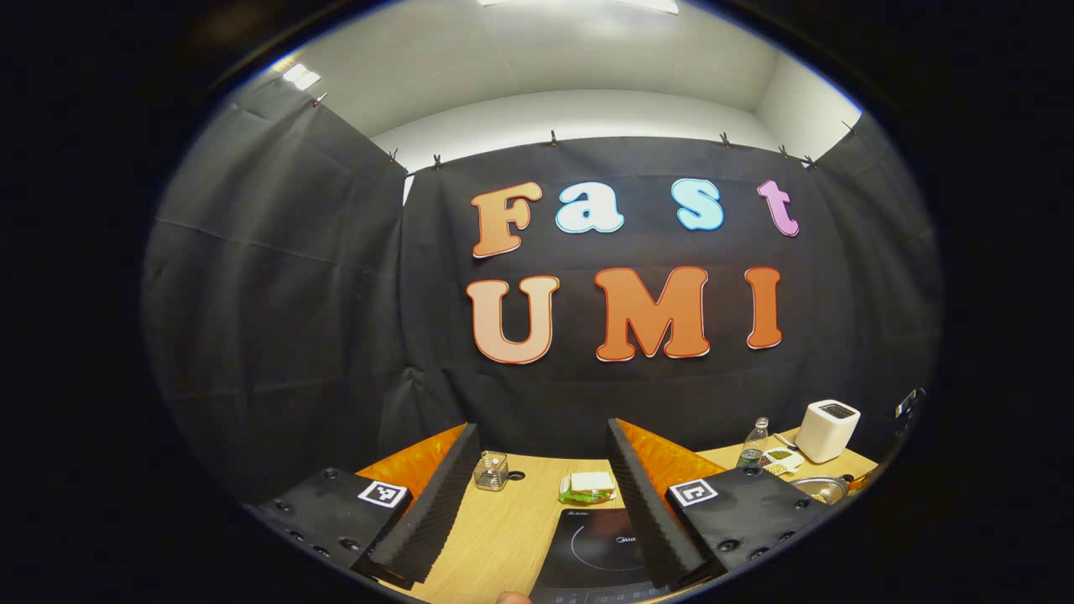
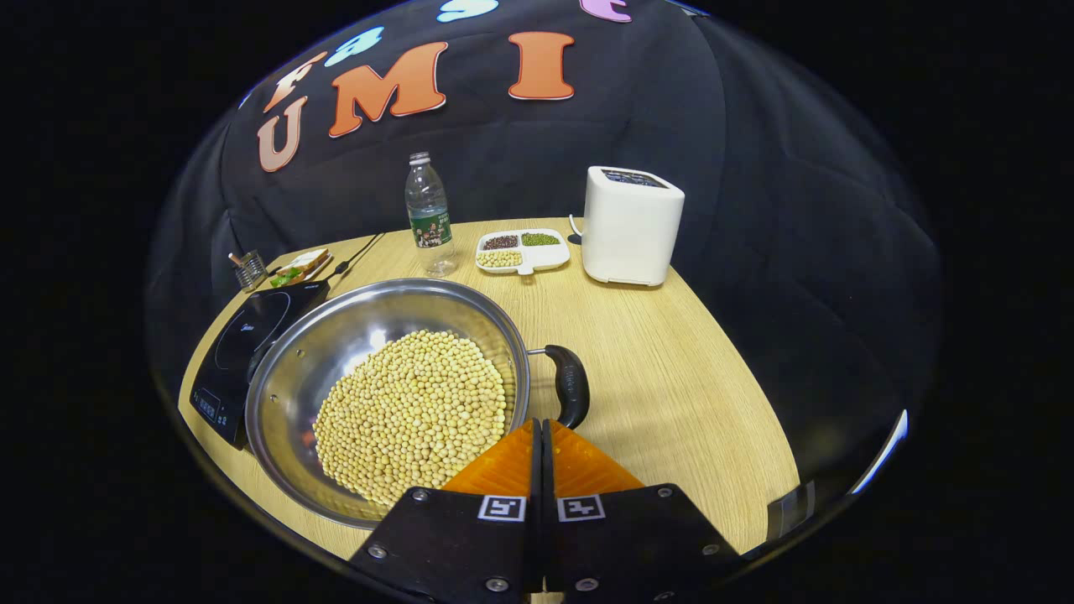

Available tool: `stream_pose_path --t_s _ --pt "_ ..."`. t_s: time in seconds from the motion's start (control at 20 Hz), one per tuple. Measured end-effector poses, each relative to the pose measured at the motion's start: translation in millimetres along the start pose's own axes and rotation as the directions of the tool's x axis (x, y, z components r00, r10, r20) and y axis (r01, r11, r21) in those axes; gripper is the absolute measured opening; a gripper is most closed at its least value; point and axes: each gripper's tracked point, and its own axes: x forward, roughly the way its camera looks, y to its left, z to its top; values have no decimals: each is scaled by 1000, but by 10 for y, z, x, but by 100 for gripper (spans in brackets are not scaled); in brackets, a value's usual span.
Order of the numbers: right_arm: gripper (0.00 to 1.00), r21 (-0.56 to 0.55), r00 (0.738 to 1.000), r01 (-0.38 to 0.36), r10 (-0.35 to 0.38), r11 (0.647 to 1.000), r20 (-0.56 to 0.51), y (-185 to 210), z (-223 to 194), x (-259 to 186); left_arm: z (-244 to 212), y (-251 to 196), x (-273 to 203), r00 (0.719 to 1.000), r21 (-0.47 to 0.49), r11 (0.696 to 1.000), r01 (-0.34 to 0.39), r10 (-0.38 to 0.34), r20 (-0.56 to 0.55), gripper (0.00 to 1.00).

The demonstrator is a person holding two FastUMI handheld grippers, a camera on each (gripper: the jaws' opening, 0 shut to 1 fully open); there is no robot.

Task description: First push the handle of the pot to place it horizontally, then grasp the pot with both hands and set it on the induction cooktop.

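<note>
Neither step looks done to us. Our right gripper (image 2: pixel 541 428), fingers pressed together on nothing, sits just behind the curved, glossy handle (image 2: pixel 570 384); the shiny steel pot (image 2: pixel 336 335) of beans lies ahead-left, its rim overlapping the flat glassy cooktop (image 2: pixel 243 344). Our left gripper (image 1: pixel 541 495) gapes wide, empty, above the cooktop.

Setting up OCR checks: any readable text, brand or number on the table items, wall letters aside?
None can be read.
induction cooktop: brand mark partly behind a finger of the left gripper, blurred; its control markings are too small.
bottle: label print too small.
</note>
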Motion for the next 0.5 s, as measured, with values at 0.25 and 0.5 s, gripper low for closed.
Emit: stream_pose_path --t_s 0.25,0.5 --pt "0 24 1000 -3 3 1000 0 -15 33 46 -334 -479 -20 995 -46 996 82 -85 -60 97" --pt "0 46 1000 11 -12 999 13 -55 52 -41 -683 -967 -27 983 -84 986 143 -151 -105 99"
